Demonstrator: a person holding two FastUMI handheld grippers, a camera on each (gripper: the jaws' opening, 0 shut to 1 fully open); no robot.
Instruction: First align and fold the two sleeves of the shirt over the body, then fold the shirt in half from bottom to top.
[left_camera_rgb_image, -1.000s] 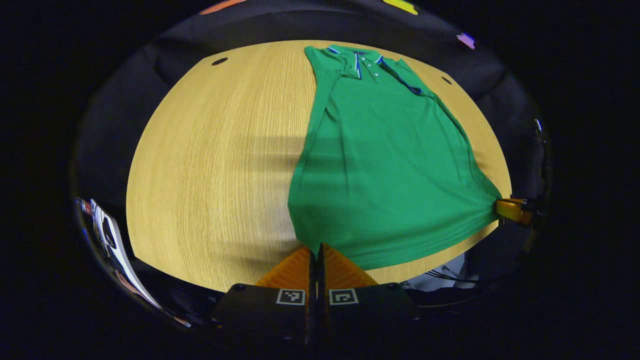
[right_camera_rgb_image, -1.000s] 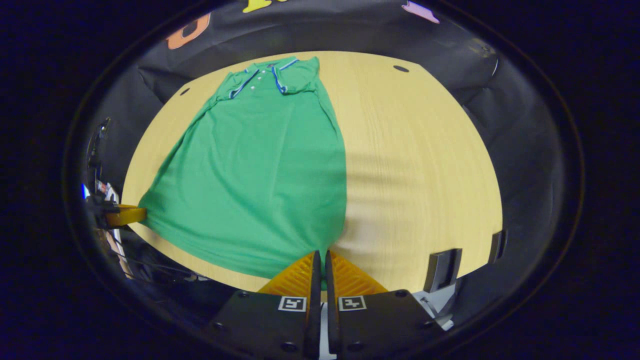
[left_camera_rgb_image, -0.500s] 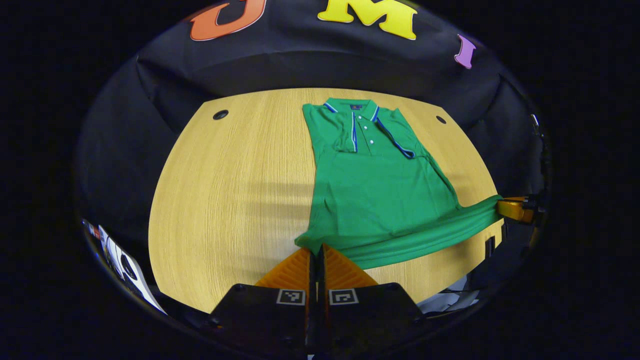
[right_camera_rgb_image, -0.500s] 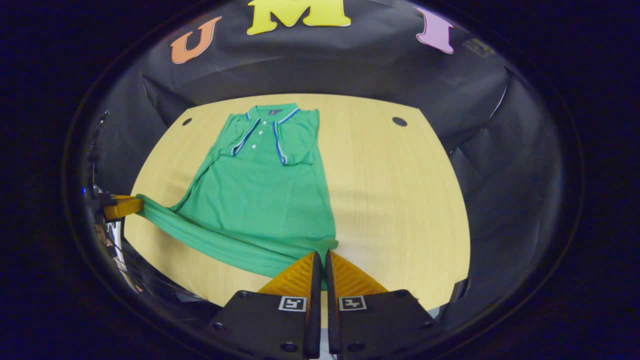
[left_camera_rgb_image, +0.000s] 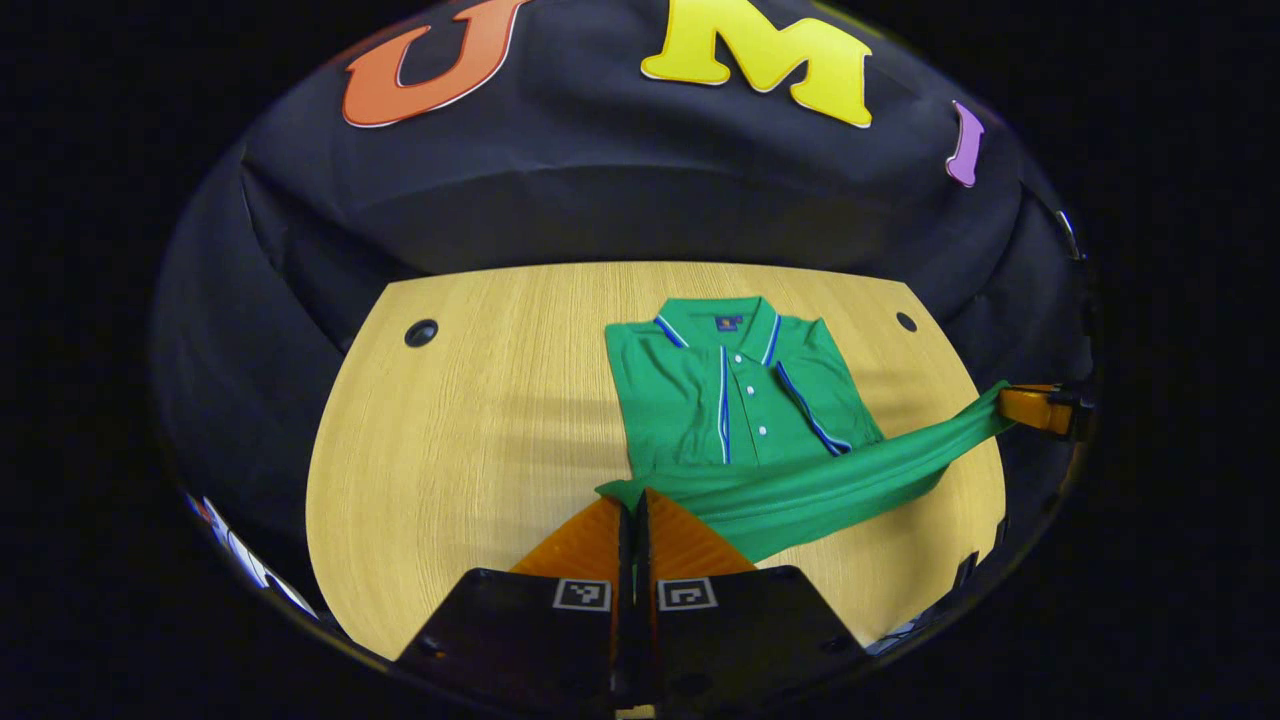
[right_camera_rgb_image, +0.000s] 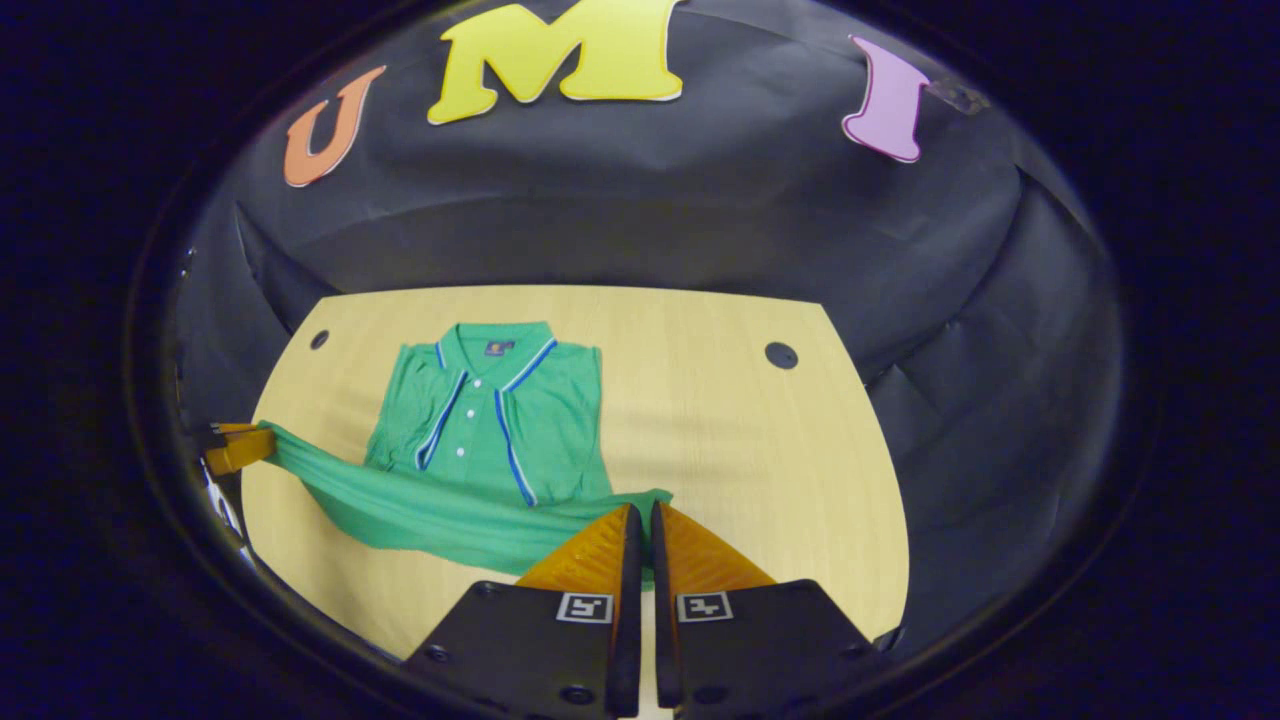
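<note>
A green polo shirt (left_camera_rgb_image: 730, 400) (right_camera_rgb_image: 490, 415) lies on the wooden table (left_camera_rgb_image: 470, 450) (right_camera_rgb_image: 760, 450), collar toward the far wall, both sleeves folded over the body. Its bottom hem (left_camera_rgb_image: 830, 485) (right_camera_rgb_image: 420, 505) is lifted and stretched in a band across the lower body. My left gripper (left_camera_rgb_image: 632, 500) is shut on one hem corner; it shows at the left edge of the right gripper view (right_camera_rgb_image: 235, 448). My right gripper (right_camera_rgb_image: 640, 510) is shut on the other corner; it appears at the right edge of the left gripper view (left_camera_rgb_image: 1030, 408).
Black cloth walls (left_camera_rgb_image: 600, 200) (right_camera_rgb_image: 700, 220) close the booth right behind the table. Round cable holes (left_camera_rgb_image: 421, 332) (left_camera_rgb_image: 906, 321) (right_camera_rgb_image: 780, 354) (right_camera_rgb_image: 319, 339) sit near the table's far corners. Bare wood lies to the outer side of the shirt in each view.
Both grippers have carried the hem up and forward toward the collar. The hem band now covers the shirt's lower half, and more of the wall shows as the cameras tilt up.
</note>
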